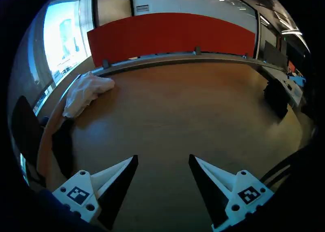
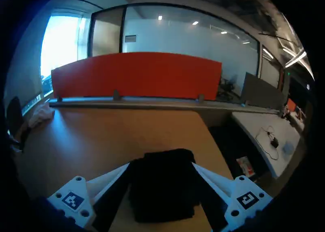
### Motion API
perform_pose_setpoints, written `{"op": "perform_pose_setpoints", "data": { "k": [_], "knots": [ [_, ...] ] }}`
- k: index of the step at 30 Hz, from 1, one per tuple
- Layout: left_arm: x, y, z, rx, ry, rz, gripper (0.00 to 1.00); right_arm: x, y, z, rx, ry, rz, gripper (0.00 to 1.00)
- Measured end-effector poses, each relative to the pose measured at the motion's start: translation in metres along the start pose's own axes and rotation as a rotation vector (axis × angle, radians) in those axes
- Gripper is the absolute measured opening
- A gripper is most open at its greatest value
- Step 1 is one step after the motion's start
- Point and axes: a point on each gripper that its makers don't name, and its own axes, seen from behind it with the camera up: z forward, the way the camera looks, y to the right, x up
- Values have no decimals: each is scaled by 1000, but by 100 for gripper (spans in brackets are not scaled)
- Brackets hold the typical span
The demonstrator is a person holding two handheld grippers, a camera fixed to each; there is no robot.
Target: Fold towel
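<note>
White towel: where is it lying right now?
In the left gripper view the white towel lies crumpled at the far left of the wooden table, close to the red divider.

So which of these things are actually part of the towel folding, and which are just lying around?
Part of the job: crumpled white towel; folded black cloth; left gripper; right gripper.
Just lying about: red divider panel; black chair; cable on the white side desk.

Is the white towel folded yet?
No: the white towel lies in a crumpled, lumpy heap near the table's edge, with no flat layers or straight edges.
</note>
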Motion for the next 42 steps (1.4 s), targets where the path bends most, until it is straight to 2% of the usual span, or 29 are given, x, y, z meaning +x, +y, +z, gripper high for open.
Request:
{"op": "perform_pose_setpoints", "data": {
  "k": [9,12,21,27,36,42],
  "knots": [
    [5,-2,-3,5,11,6,92,52,-2,-15,-21,209,43,97],
    [5,-3,-4,6,13,4,93,63,-4,-19,-22,259,44,96],
    [19,-6,-6,12,61,-26,92,78,-12,-23,-11,301,30,98],
    [58,-21,-11,34,182,-70,92,87,-21,-25,-1,308,29,99],
    [130,-49,-33,90,423,-125,92,96,-37,-28,21,318,24,99],
    [150,-63,-38,126,494,-131,93,99,-45,-29,25,326,19,99]
  ]
}}
